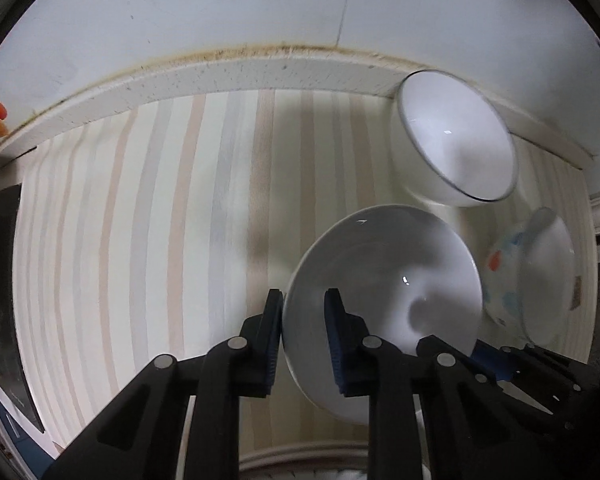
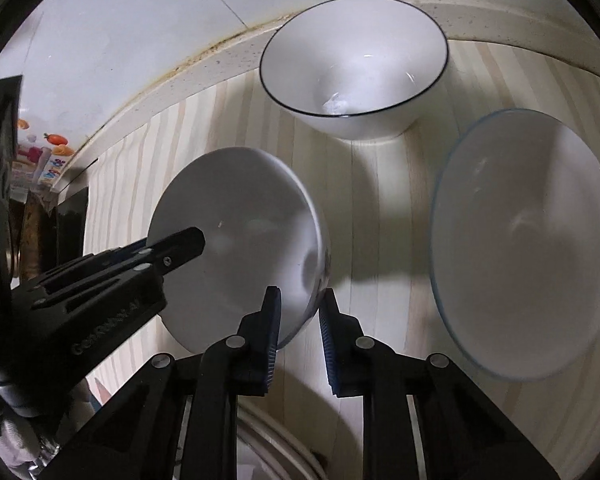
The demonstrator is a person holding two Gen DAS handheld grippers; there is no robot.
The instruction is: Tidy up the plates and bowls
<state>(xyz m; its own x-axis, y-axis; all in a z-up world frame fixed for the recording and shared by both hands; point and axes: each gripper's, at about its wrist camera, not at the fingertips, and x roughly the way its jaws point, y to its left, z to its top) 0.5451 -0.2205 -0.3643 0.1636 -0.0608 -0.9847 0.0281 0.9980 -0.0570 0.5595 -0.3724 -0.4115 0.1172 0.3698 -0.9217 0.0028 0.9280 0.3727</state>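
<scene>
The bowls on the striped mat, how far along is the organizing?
Nothing looks stacked yet. In hand: the left gripper and right gripper each straddle the rim of the plain white bowl, which is tilted on its side. Left to do: the black-rimmed bowl by the back ledge and the blue-rimmed bowl sit apart, each alone on the striped mat.

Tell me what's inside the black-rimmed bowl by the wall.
The black-rimmed bowl looks empty: its white interior shows only glare and a pale smudge at the bottom, unclear whether residue or reflection. The near wall hides part of the inside.
</scene>
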